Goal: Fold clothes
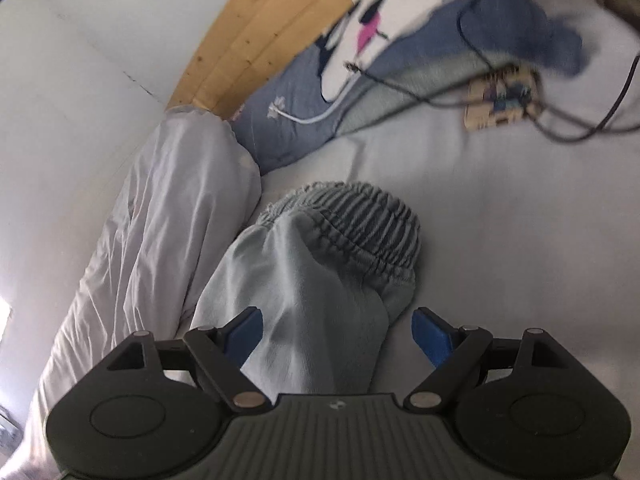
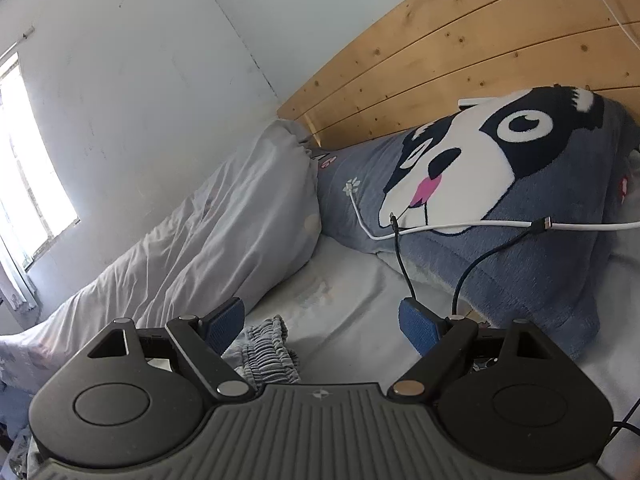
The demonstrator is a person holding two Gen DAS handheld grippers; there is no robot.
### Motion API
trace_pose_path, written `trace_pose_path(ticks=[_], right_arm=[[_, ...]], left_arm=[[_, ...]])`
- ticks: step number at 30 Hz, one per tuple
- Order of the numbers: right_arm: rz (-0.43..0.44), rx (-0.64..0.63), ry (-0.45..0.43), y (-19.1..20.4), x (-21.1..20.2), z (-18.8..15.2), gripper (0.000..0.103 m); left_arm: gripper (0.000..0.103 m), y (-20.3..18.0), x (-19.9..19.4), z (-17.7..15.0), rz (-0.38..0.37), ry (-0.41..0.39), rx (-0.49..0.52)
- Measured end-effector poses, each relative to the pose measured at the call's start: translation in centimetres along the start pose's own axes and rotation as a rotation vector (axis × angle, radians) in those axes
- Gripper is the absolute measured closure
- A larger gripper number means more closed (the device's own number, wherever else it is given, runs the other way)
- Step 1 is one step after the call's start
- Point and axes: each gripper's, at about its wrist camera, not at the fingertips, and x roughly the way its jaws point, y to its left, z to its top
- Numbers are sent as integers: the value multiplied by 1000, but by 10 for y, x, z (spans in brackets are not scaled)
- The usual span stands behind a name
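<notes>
Left gripper [image 1: 337, 332] jaws spread wide, nothing clamped; pale grey-blue garment [image 1: 304, 292] lies on the bed sheet [image 1: 500, 220] between the blue pads [image 1: 245, 334], its cloth close to the left pad, clear of the right one. Elastic waistband [image 1: 360, 220] bunched at the far end. Right gripper [image 2: 322, 326] jaws also wide, empty; same waistband sits low between them, nearer the left pad. Beyond: rumpled white duvet [image 2: 208, 248] along the wall, dog-face pillow [image 2: 480, 184] against the wooden headboard [image 2: 460, 48], white cable [image 2: 460, 226] and black cable [image 2: 404, 268] across the pillow.
</notes>
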Motion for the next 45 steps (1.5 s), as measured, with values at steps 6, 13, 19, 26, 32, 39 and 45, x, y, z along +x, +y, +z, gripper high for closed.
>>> trace_pose_path(ticks=[6, 13, 19, 26, 32, 39, 45], right_arm=[[2, 29, 8, -12, 1, 1, 16], [-2, 69, 0, -24, -1, 2, 16], [19, 71, 4, -23, 0, 1, 16], [89, 4, 44, 5, 11, -9, 16], [137, -52, 61, 30, 17, -17, 16], [162, -98, 75, 52, 20, -27, 16], [191, -182, 96, 77, 23, -39, 16]], left_arm=[[20, -11, 23, 8, 30, 25, 106], [38, 2, 42, 15, 0, 33, 27], [79, 57, 19, 6, -67, -29, -347], [82, 181, -61, -38, -81, -209, -868], [82, 256, -147, -123, 69, -345, -1176], [83, 270, -194, -266, 262, -397, -1530], [83, 234, -171, -378, 357, -188, -1837]])
